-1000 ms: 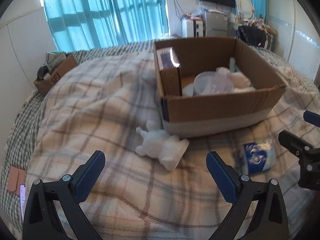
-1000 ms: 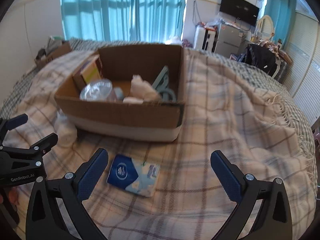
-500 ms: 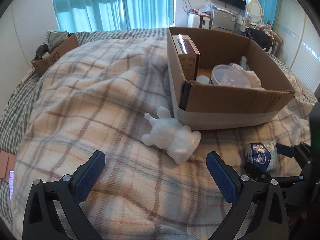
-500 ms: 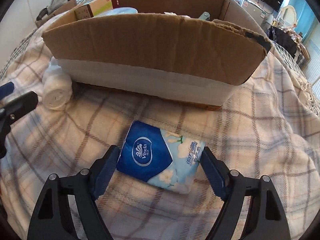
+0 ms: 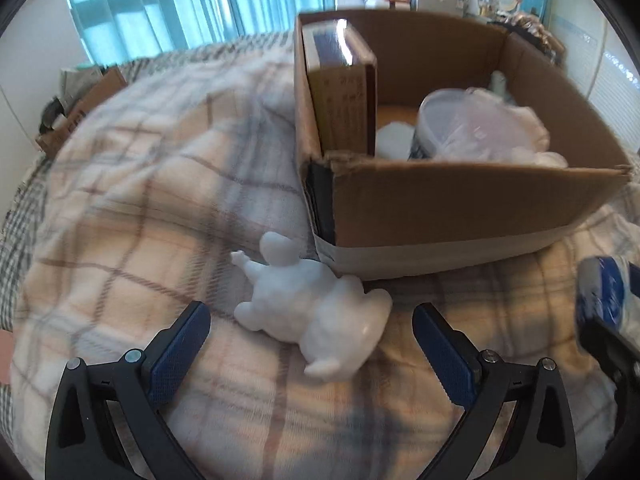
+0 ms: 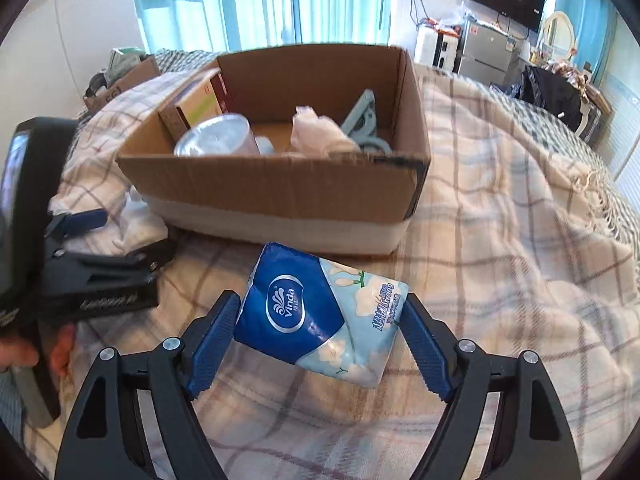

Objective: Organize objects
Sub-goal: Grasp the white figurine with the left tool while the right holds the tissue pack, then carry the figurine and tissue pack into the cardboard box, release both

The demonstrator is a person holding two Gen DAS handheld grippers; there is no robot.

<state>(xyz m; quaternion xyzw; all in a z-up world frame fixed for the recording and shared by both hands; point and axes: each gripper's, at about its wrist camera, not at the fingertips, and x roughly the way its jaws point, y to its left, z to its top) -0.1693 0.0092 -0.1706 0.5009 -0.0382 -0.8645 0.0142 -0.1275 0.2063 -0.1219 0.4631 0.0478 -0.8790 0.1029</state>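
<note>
Tidying loose things off a bed (image 6: 500, 184) covered by a plaid blanket into a cardboard box (image 6: 280, 184); partly done, judging by what lies inside: a tall carton (image 5: 340, 92) standing in the near-left corner, a clear round tub (image 5: 468, 128), crumpled white wrapping and a pale green tool. Two things left outside. Closest to being packed: a tissue pack (image 6: 320, 312), blue and floral, clamped across its width by the right gripper (image 6: 320, 340), both pads pressed to its sides, lifted or just off the blanket, hard to say which. Long axis running left to right between the pads, slightly skewed, printed face up, blue end toward the left, just in front of the box's near wall. Then a white figurine (image 5: 312, 312) lying on its side on the blanket, touching or nearly touching the box's near-left corner, head pointing away toward the box, base toward the camera, long axis diagonal. Spread wide and holding nothing, the left gripper (image 5: 312, 344) straddling it from the near side.
</note>
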